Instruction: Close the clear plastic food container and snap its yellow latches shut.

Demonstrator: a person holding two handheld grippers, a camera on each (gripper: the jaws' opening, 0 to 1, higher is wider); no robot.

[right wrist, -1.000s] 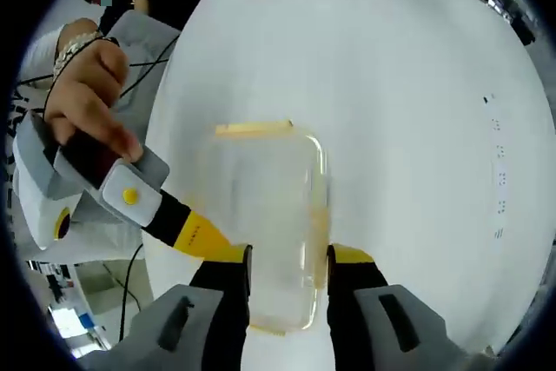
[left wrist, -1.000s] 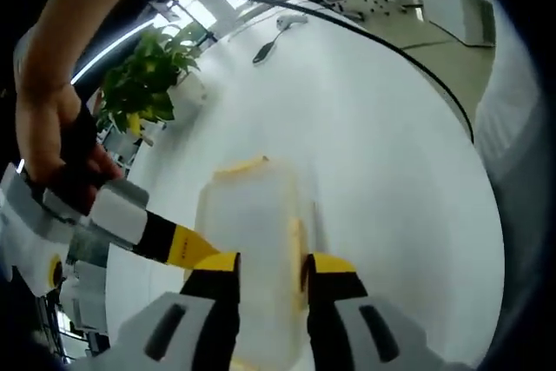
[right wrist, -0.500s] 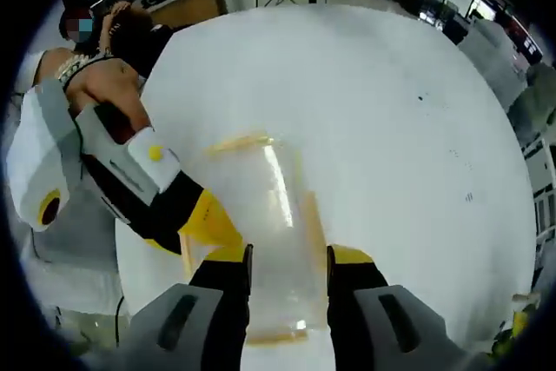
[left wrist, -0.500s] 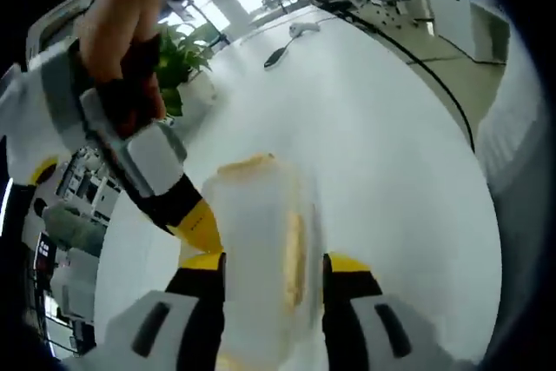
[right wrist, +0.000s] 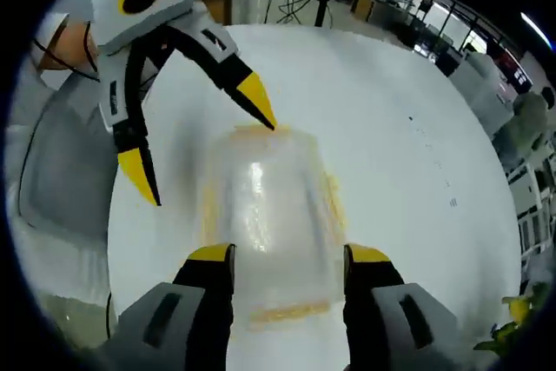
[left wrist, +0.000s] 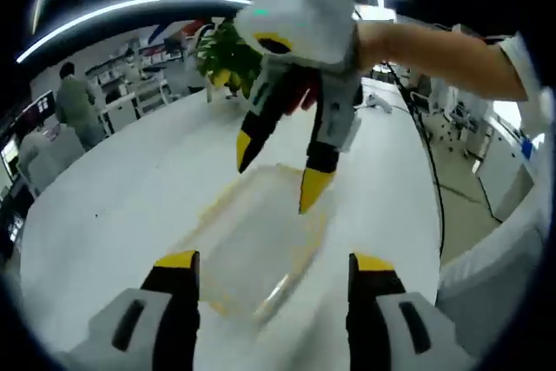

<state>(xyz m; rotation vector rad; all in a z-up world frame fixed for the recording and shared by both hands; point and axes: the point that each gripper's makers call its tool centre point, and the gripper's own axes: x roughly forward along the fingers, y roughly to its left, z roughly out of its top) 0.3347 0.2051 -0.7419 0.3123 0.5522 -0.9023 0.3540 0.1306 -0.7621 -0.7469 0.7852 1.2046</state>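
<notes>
clear container [right wrist: 269, 206], yellow latches [right wrist: 332, 197], white table [right wrist: 391, 171]

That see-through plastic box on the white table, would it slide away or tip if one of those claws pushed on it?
Probably slide rather than tip: the clear container looks low and wide, resting flat on the smooth white table. It appears empty, so likely light and easily shoved. Its thin clear walls may flex a little under the left gripper or right gripper, both open.
</notes>
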